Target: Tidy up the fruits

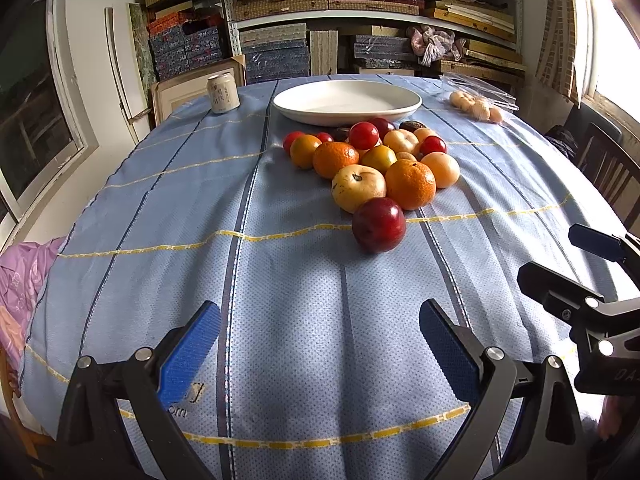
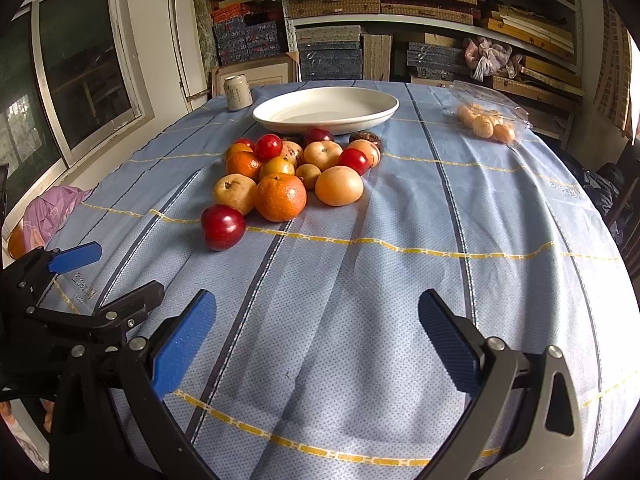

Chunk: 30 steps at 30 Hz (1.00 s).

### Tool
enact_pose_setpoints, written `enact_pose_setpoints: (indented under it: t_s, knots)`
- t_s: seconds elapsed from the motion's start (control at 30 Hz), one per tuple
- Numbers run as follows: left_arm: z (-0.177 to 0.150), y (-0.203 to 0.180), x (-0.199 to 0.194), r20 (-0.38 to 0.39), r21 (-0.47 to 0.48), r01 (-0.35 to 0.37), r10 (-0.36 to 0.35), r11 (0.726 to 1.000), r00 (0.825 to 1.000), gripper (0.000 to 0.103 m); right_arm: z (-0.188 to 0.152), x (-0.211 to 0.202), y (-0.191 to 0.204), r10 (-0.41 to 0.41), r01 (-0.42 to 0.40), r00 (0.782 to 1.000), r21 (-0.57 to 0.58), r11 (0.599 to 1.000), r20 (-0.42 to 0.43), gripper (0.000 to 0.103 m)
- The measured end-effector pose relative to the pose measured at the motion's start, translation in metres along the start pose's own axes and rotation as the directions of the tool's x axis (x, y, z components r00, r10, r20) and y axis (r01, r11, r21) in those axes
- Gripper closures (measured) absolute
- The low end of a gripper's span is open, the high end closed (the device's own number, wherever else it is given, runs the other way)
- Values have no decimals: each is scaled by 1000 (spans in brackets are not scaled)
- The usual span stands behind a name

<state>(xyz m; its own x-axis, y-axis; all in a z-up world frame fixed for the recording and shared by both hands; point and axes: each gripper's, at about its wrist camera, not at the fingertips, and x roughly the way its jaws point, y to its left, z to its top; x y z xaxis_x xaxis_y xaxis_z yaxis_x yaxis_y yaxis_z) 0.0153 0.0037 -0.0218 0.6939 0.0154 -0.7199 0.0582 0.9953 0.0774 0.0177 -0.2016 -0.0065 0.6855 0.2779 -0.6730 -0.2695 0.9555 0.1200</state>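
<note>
Left wrist view: I see my left gripper (image 1: 320, 344) spread wide, empty.
Right gripper (image 2: 316, 336): likewise wide, empty.
Glossy round red plum (image 1: 379, 224): probably slippery, soft; I'd pinch its middle gently.

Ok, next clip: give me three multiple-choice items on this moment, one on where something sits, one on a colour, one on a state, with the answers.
1. Where does the drink can stand?
A. left of the white plate
B. on the plate
C. among the loose fruit

2. What colour is the fruit nearest the cameras, at the front of the fruit pile?
A. green
B. dark red
C. white

3. How are the two claws?
A. both shut on fruit
B. one open, one holding the can
C. both open, holding nothing

Answers:
1 A, the can is on the cloth beside the plate's left rim.
2 B, the dark red fruit lies closest.
3 C, the left claw and right claw show spread fingers over bare tablecloth.
</note>
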Motion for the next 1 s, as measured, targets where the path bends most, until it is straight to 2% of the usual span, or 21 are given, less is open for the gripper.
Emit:
enact_pose_setpoints:
  t_s: [1.0]
  knots:
    - [3, 2, 22, -44, 3, 0, 0, 1000, 999, 3, 6, 11, -11, -4, 4, 1000, 0, 1000, -17, 4]
